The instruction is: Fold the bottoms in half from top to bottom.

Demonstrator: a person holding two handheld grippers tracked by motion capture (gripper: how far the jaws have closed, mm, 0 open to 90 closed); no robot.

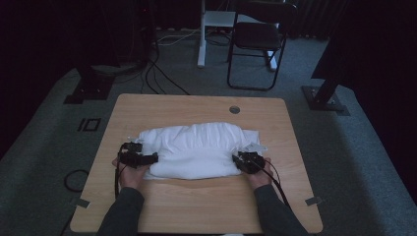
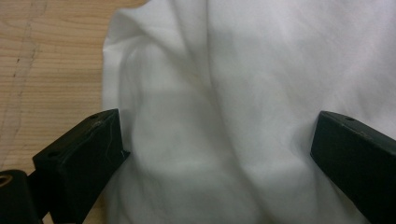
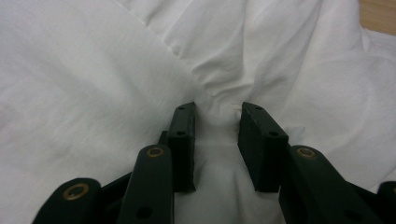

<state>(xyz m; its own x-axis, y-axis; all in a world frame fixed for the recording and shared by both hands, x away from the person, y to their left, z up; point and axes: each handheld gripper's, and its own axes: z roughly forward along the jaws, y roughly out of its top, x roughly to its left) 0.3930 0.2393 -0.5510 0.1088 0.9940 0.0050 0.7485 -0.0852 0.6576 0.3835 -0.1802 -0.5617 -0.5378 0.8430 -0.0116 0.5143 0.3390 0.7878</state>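
Grey carpet and a black folding chair (image 1: 255, 39) lie beyond your light wooden table (image 1: 196, 206), where a crumpled white cloth (image 1: 196, 147) sits at the middle. Your left gripper (image 1: 147, 158) is at the cloth's left edge; in the left gripper view its jaws stand wide apart, with white fabric lying between them and the pads not pressing it. Your right gripper (image 1: 239, 160) is at the cloth's right edge, and the right gripper view shows its jaws pinched on a gathered fold of the cloth (image 3: 217, 100), creases fanning out from the grip.
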